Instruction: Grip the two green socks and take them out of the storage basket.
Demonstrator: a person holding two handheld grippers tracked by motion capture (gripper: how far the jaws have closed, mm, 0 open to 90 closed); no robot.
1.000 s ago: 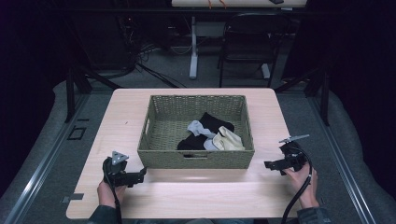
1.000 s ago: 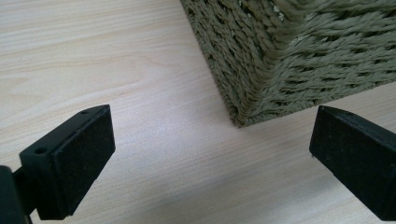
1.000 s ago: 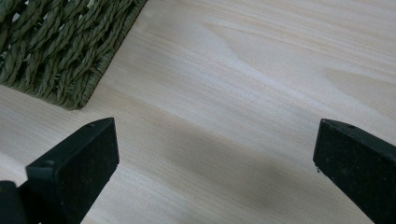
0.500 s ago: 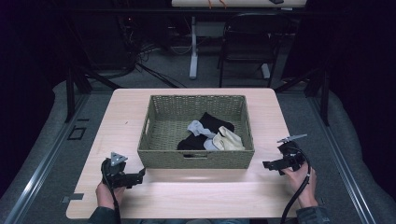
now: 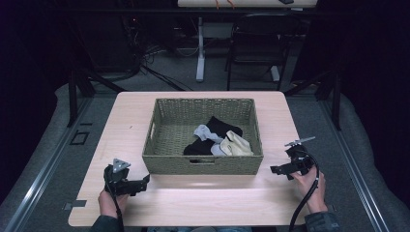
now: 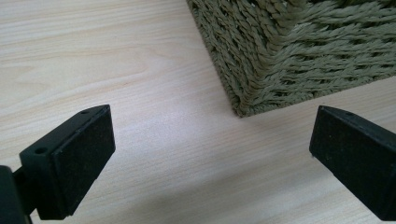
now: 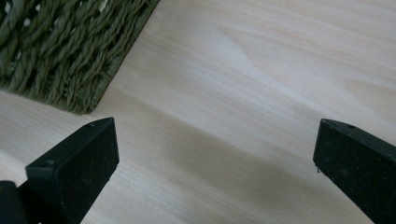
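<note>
A woven olive basket (image 5: 169, 121) stands in the middle of the light wooden table (image 5: 125, 116). Inside it, toward the front right, lie black socks (image 5: 223, 126), a grey sock (image 5: 203, 133) and a cream sock (image 5: 236, 145) in a loose heap. My left gripper (image 5: 143, 181) rests low over the table near the basket's front left corner (image 6: 243, 105), open, nothing between its fingers. My right gripper (image 5: 273, 169) sits just off the basket's front right corner (image 7: 79, 105), also open and holding nothing.
Bare tabletop runs along the front edge between the two hands. Behind the table stand a dark chair (image 5: 261, 48), a table leg (image 5: 199, 48) and floor cables (image 5: 145, 53). Metal rails (image 5: 43, 169) flank the table on the floor.
Both hands have shifted slightly; the right gripper has edged a little lower and toward the basket. The socks and basket have not moved.
</note>
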